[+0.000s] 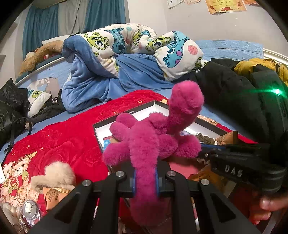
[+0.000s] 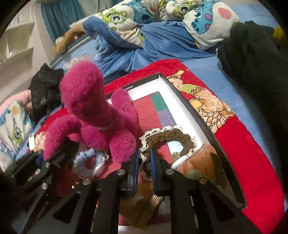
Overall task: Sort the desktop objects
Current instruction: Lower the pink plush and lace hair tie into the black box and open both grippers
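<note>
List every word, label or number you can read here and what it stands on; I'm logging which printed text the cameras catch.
"DAS": raised letters on the right gripper's black body, left wrist view.
Pale pillow: blue letters cut off at the edge, word incomplete.
Black box: rim print too small.
Orange packet: letters partly hidden, unreadable.
Brown packet: print too small.
Wall certificates: blurred.

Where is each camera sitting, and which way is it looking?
Left wrist view: sits on the left gripper, looking forward and down at the pink plush toy it grips; the right gripper and some fingers show.
Right wrist view: sits on the right gripper, looking down into the box at the brown scrunchie it grips; the left gripper shows.
Both share the toy, the box, the red blanket and the cartoon quilt.
</note>
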`<state>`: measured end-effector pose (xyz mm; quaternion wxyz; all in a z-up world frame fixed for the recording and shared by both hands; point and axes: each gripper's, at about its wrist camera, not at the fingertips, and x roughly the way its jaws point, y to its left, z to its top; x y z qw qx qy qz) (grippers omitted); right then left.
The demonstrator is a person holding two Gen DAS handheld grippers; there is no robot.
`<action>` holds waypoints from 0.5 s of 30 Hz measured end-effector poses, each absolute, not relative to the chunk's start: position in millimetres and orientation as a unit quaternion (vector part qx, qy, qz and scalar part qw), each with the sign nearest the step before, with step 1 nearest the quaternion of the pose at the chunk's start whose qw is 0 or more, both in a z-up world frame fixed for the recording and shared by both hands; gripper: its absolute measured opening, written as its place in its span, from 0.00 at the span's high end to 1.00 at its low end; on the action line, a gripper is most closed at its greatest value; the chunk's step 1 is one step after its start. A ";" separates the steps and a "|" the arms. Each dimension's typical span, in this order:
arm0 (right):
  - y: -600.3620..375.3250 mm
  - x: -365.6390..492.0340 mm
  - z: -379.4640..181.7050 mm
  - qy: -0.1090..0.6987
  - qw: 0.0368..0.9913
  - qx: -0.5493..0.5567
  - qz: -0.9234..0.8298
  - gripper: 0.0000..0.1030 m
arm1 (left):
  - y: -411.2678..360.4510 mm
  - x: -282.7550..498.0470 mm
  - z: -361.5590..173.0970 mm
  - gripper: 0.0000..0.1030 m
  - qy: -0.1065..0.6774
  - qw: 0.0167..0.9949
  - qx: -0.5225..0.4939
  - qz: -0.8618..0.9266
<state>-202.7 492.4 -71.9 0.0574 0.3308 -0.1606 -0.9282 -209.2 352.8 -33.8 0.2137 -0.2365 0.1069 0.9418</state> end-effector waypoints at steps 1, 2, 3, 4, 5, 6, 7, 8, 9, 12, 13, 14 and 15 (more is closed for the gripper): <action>494.0 -202.2 -71.1 -0.166 0.058 0.328 -0.928 0.86 | 352.2 -209.3 -33.4 0.85 0.106 0.214 -0.236 0.942; 495.1 -201.7 -70.4 -0.170 0.058 0.325 -0.928 0.86 | 352.0 -209.5 -33.3 0.85 0.105 0.214 -0.235 0.942; 495.8 -201.4 -69.9 -0.171 0.056 0.324 -0.929 0.86 | 351.9 -209.9 -33.2 0.85 0.104 0.214 -0.236 0.942; 496.3 -201.3 -69.3 -0.171 0.055 0.321 -0.930 0.84 | 351.6 -210.7 -33.2 0.85 0.104 0.213 -0.237 0.942; 497.2 -200.7 -68.6 -0.173 0.054 0.318 -0.931 0.80 | 350.9 -211.2 -33.0 0.85 0.102 0.212 -0.237 0.942; 498.4 -199.9 -67.4 -0.177 0.054 0.313 -0.932 0.78 | 350.5 -211.3 -32.5 0.85 0.101 0.211 -0.238 0.943; 500.3 -199.2 -66.3 -0.182 0.054 0.307 -0.933 0.71 | 350.0 -211.7 -32.2 0.84 0.100 0.208 -0.239 0.943; 502.5 -197.8 -65.1 -0.186 0.054 0.300 -0.934 0.62 | 349.3 -212.5 -32.0 0.79 0.098 0.207 -0.241 0.943; 505.2 -196.2 -63.4 -0.194 0.059 0.290 -0.935 0.60 | 349.0 -213.1 -32.0 0.74 0.094 0.208 -0.243 0.943; 512.0 -191.8 -58.4 -0.227 0.091 0.261 -0.934 0.35 | 345.3 -213.5 -30.0 0.40 0.079 0.208 -0.241 0.945; 511.5 -190.3 -56.0 -0.232 0.097 0.254 -0.934 0.29 | 344.1 -212.2 -28.1 0.29 0.075 0.210 -0.235 0.946; 509.8 -188.7 -53.5 -0.230 0.099 0.247 -0.936 0.24 | 343.4 -211.1 -26.5 0.05 0.073 0.210 -0.231 0.947; 506.6 -186.9 -50.3 -0.223 0.099 0.239 -0.940 0.20 | 342.8 -209.7 -24.5 0.00 0.071 0.212 -0.227 0.948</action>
